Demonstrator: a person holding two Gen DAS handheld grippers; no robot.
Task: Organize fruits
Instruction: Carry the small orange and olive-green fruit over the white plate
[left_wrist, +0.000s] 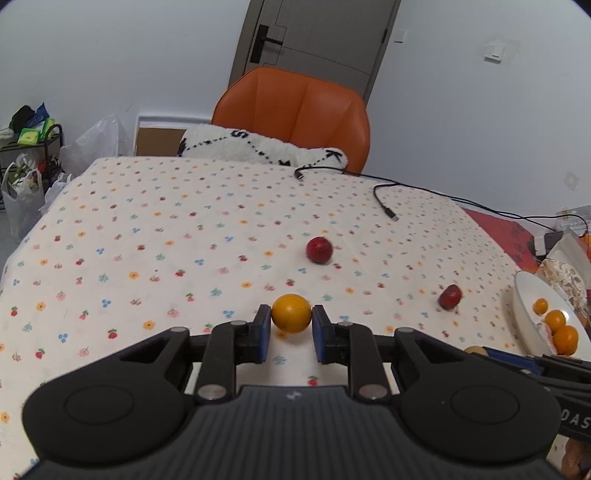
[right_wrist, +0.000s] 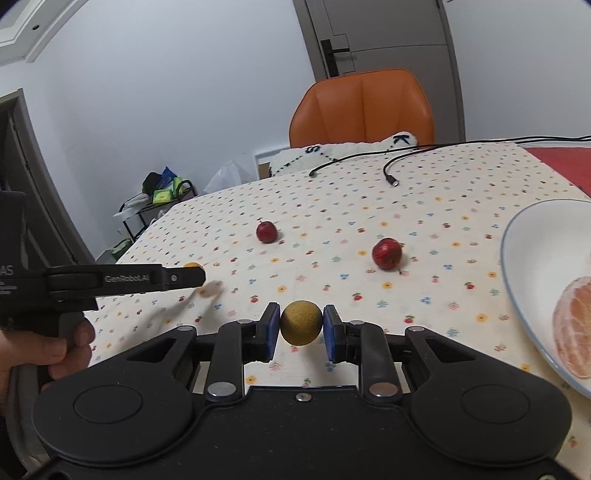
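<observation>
A small orange fruit (left_wrist: 290, 313) sits between the blue pads of my left gripper (left_wrist: 291, 325), which is shut on it just over the floral tablecloth. My right gripper (right_wrist: 300, 326) is shut on a rough yellow-brown round fruit (right_wrist: 300, 322). Two red fruits lie on the cloth farther out (left_wrist: 319, 250) (left_wrist: 450, 296); the right wrist view shows them too (right_wrist: 266, 231) (right_wrist: 386, 253). A white plate (left_wrist: 524, 306) at the right holds several small oranges (left_wrist: 556, 320). In the right wrist view the plate (right_wrist: 517, 258) carries a peeled citrus (right_wrist: 576, 325).
Black cables (left_wrist: 384, 199) trail across the far right of the table. An orange chair (left_wrist: 295, 107) with a white cushion (left_wrist: 258, 146) stands behind it. Snack bags (left_wrist: 565, 269) lie beyond the plate. A person's hand (right_wrist: 55, 350) holds the left gripper.
</observation>
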